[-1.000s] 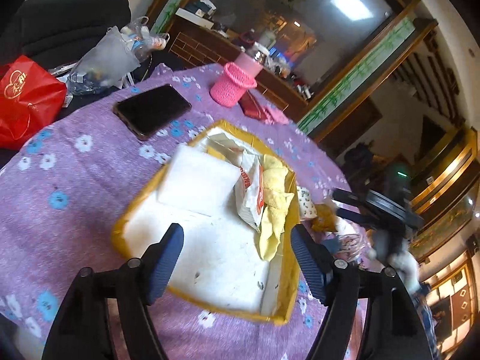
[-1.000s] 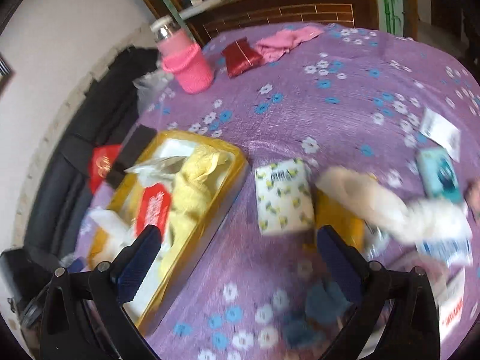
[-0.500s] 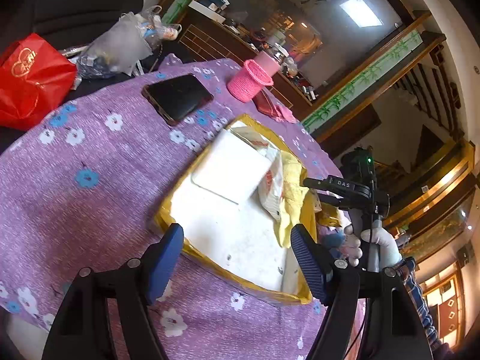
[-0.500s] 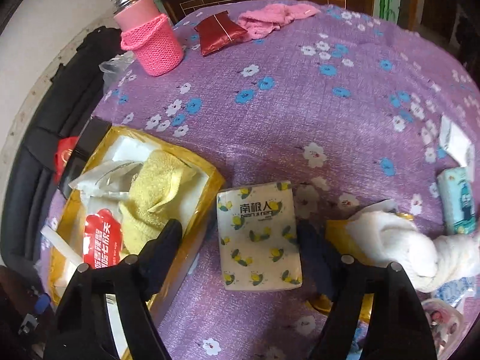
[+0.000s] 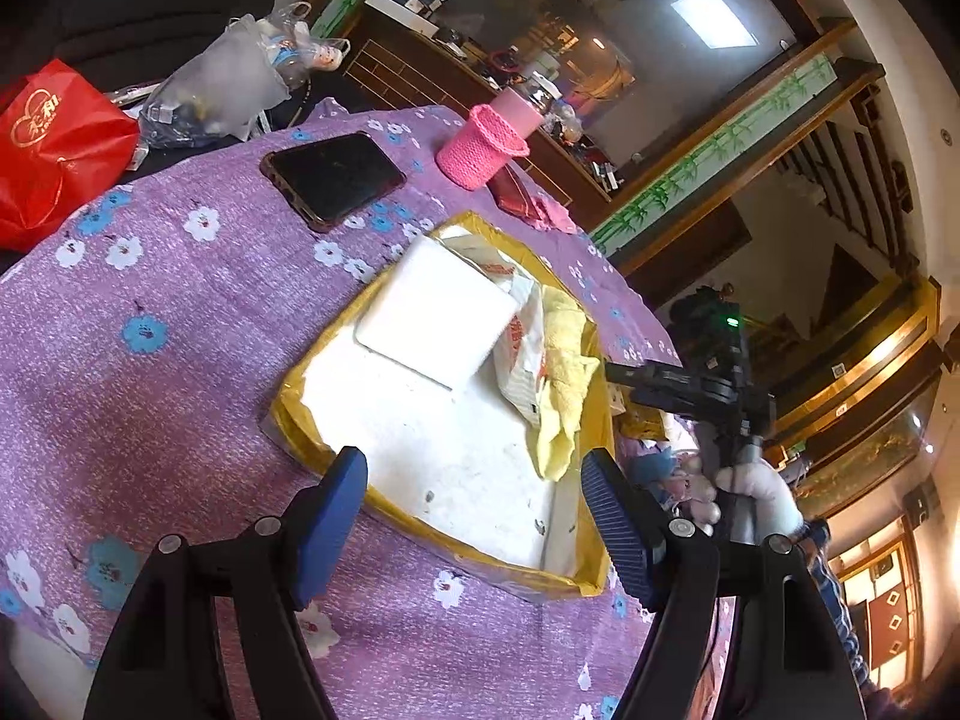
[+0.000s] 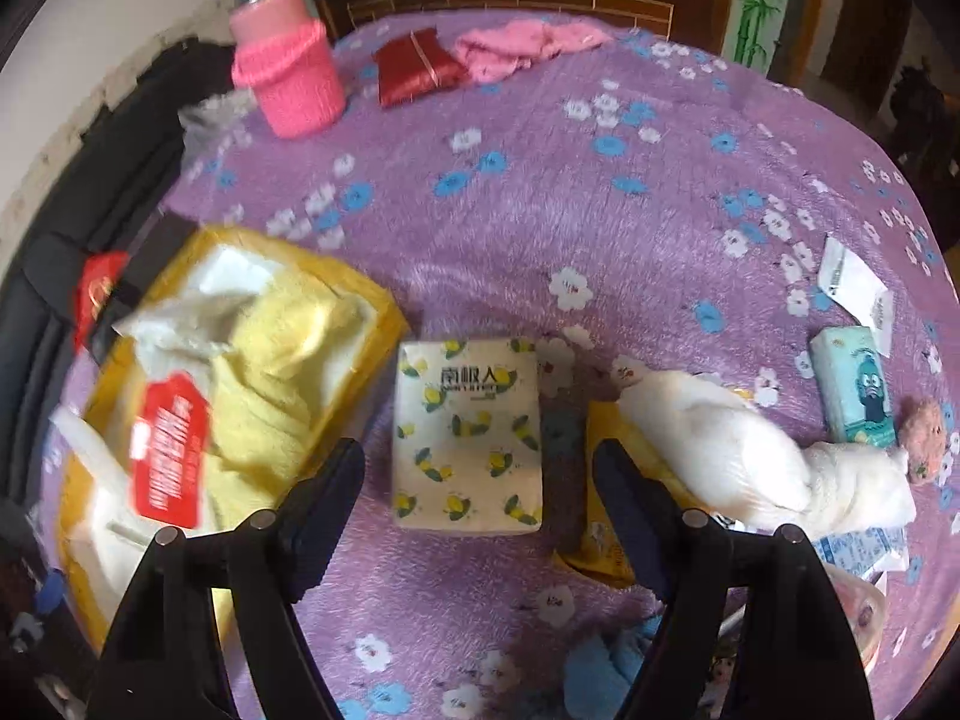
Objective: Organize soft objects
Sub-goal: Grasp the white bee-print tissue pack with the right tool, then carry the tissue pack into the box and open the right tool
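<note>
Right gripper: jaws spread, pointing steeply down at the table, with nothing pinched. The tissue pack, white with a lemon print, lies flat on the purple flowered tablecloth between the two fingers; a gap shows on each side, so the pads are not pressing it.

Left gripper: jaws spread and empty, hovering over the near edge of the yellow box.

Box contents: a yellow towel, a red-and-white sachet and a white flat pad. The tissue pack sits just beside the box's right wall, outside it.

Handling judgement: the pack looks light, soft and wrapped in smooth film, so it will likely give under pressure and could slide. Best hold is across its two long sides near the middle, squeezing until the film dimples, not at a corner.

Further right: a white rolled cloth over a yellow packet, a small teal tissue pack. Far end: pink knitted cup sleeve, red pouch, pink cloth.
</note>
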`<action>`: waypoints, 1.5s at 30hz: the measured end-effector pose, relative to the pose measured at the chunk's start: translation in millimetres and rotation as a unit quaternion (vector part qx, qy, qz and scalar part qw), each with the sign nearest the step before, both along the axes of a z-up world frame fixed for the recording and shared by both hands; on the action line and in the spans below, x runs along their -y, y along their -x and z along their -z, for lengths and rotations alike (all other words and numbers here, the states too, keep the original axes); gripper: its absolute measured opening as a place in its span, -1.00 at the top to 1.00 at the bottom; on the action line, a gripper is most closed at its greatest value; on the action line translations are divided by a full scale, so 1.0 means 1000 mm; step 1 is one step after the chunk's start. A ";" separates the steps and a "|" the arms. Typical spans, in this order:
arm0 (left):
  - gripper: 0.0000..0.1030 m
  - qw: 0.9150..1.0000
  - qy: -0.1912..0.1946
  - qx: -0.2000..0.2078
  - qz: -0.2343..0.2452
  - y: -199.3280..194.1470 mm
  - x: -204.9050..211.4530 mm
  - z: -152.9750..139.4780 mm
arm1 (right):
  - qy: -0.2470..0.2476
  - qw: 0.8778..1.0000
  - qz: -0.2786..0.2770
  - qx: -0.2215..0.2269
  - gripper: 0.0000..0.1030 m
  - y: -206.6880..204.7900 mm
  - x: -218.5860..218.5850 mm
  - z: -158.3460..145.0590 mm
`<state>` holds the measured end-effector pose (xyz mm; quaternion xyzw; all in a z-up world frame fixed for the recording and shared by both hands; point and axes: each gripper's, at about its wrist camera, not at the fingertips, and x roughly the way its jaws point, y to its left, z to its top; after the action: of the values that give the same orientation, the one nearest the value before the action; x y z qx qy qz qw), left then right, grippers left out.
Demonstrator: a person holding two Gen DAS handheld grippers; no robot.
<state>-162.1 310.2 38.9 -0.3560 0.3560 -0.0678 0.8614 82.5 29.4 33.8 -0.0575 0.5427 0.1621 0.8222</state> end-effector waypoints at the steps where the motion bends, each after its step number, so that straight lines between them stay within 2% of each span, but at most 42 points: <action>1: -0.50 1.000 -0.001 0.000 0.003 0.000 0.002 0.000 | 0.003 1.000 -0.003 0.000 -0.51 -0.001 -0.002 0.004; 3: -0.50 1.000 -0.004 -0.001 0.008 0.000 0.005 -0.002 | 0.012 1.000 -0.010 0.005 -0.47 -0.004 -0.009 0.011; 4: -0.50 1.000 -0.005 0.000 0.009 0.001 0.006 -0.003 | 0.016 1.000 -0.012 0.007 -0.25 -0.006 -0.012 0.015; 5: -0.50 1.000 -0.006 0.000 0.010 0.001 0.007 -0.003 | 0.009 1.000 -0.015 0.003 -0.17 -0.007 -0.013 0.018; 6: -0.50 1.000 -0.007 0.000 0.010 0.002 0.007 -0.004 | -0.001 1.000 -0.012 0.005 0.01 -0.007 -0.011 0.017; 10: -0.50 1.000 -0.006 0.001 0.002 0.005 0.002 -0.005 | -0.028 0.999 0.007 0.015 0.01 -0.002 0.004 0.004; 14: -0.50 1.000 0.003 -0.001 -0.007 0.005 -0.004 -0.001 | -0.062 0.997 0.028 0.048 0.01 0.016 0.025 -0.030; 17: -0.50 1.000 0.014 -0.007 -0.010 0.003 -0.005 0.003 | -0.099 0.993 -0.002 0.056 0.01 0.039 0.016 -0.057; 20: -0.50 1.000 0.019 -0.008 -0.012 0.003 -0.005 0.005 | -0.118 0.991 -0.050 0.042 0.00 0.061 -0.012 -0.066; 23: -0.50 1.000 0.024 -0.005 -0.012 0.006 -0.008 0.003 | -0.125 0.987 -0.102 0.007 0.00 0.080 -0.053 -0.057; 26: -0.50 0.999 0.025 0.000 -0.022 0.013 -0.015 0.001 | -0.116 0.982 -0.143 -0.033 0.00 0.096 -0.095 -0.035; 31: -0.50 0.999 0.025 0.000 -0.035 0.019 -0.025 0.002 | -0.076 0.982 -0.164 -0.049 -0.02 0.106 -0.137 -0.002; 32: -0.50 0.999 0.026 -0.001 -0.036 0.019 -0.025 0.002 | -0.065 0.984 -0.160 -0.040 -0.06 0.105 -0.143 0.002; 34: -0.50 0.999 0.027 -0.002 -0.035 0.019 -0.025 0.003 | -0.054 0.986 -0.159 -0.023 -0.40 0.104 -0.150 0.006; 35: -0.50 0.999 0.027 -0.002 -0.034 0.019 -0.025 0.003 | -0.054 0.986 -0.156 -0.021 -0.43 0.102 -0.151 0.007; 38: -0.50 0.999 0.025 -0.002 -0.031 0.019 -0.023 0.001 | -0.086 0.985 -0.149 -0.027 -0.43 0.101 -0.142 -0.002; 40: -0.50 0.999 0.021 0.000 -0.030 0.020 -0.022 -0.002 | -0.109 0.983 -0.146 -0.013 -0.43 0.105 -0.124 -0.020; 43: -0.51 1.000 0.018 0.007 -0.020 0.019 -0.014 -0.007 | -0.136 0.981 -0.135 0.029 -0.45 0.116 -0.088 -0.050; 45: -0.59 1.000 0.008 0.014 -0.003 0.017 -0.004 -0.012 | -0.149 0.980 -0.108 0.081 -0.54 0.127 -0.042 -0.073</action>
<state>-179.6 314.0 50.6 -0.3631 0.3419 -0.0728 0.8637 -44.7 71.8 107.2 -0.0058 0.4344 0.3234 0.8407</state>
